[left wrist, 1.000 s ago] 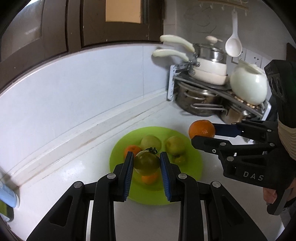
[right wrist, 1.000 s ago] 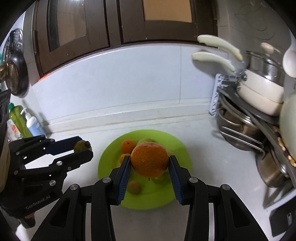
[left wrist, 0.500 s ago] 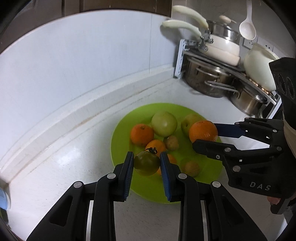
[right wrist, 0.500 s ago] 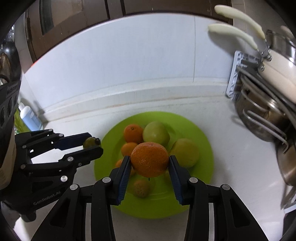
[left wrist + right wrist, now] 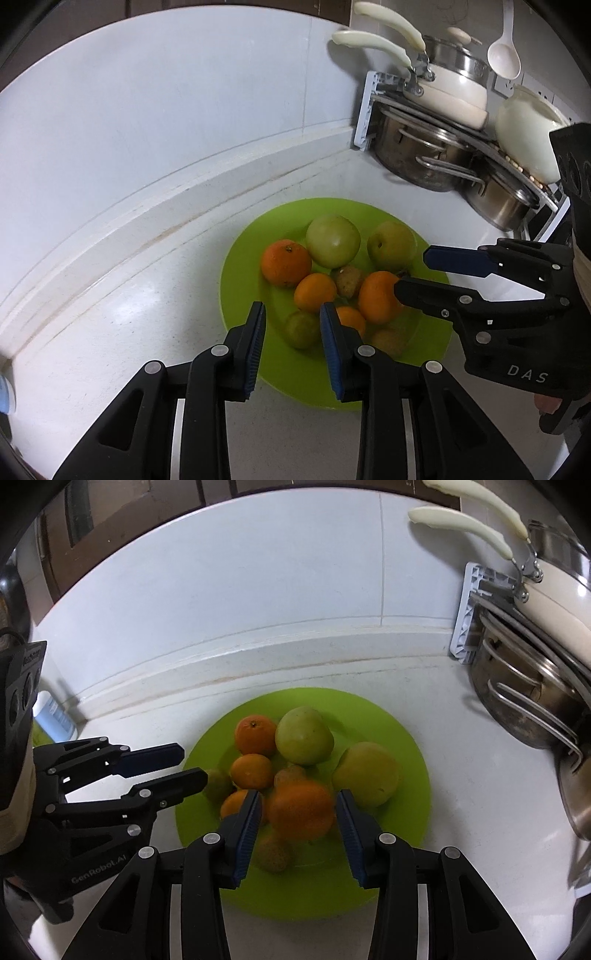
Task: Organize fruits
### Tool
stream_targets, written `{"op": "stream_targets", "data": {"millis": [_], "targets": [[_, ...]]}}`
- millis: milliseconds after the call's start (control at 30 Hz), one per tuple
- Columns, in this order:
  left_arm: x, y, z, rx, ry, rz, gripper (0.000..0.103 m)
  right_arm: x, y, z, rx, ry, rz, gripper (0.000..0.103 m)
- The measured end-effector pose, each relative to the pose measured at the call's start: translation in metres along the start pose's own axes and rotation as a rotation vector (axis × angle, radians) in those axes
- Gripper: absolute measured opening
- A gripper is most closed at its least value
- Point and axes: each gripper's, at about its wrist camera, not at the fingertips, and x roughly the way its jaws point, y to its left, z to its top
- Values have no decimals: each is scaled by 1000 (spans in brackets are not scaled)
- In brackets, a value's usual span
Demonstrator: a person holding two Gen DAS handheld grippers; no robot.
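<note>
Green plate (image 5: 243, 258) on the white bench, near its back edge: we count two apples, several oranges and small brownish fruits. Left tongs (image 5: 291, 345), spread, hang over the plate's near rim; a small green fruit (image 5: 301, 328) lies between them on the plate. Right tongs (image 5: 298, 825), spread, flank a blurred orange (image 5: 301, 810); we cannot tell whether it rests. Pot rack (image 5: 424, 147) at the right corner.
</note>
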Motion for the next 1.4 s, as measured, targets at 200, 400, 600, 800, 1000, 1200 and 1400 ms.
{"op": "stream_targets", "data": {"millis": [200,400,600,800,1000,1200,1400], "targets": [[-23,-4,-4,-12,-37,25,35,-21,8,-4,0,-30,-22,43],[-59,-15,-17,-12,-79,61,46,-55,19,-18,21,-82,-67,56],[-96,-22,-35,-13,-149,134,62,-85,30,-35,53,-127,-95,63],[-125,-24,-56,-26,-189,146,74,-113,43,-60,87,-159,-139,69],[-148,-28,-77,-2,-195,145,82,-137,58,-85,135,-181,-170,72],[-175,-35,-100,-18,-225,141,88,-160,71,-108,145,-209,-205,77],[-206,-47,-129,-50,-266,153,93,-195,81,-135,129,-243,-210,83]]}}
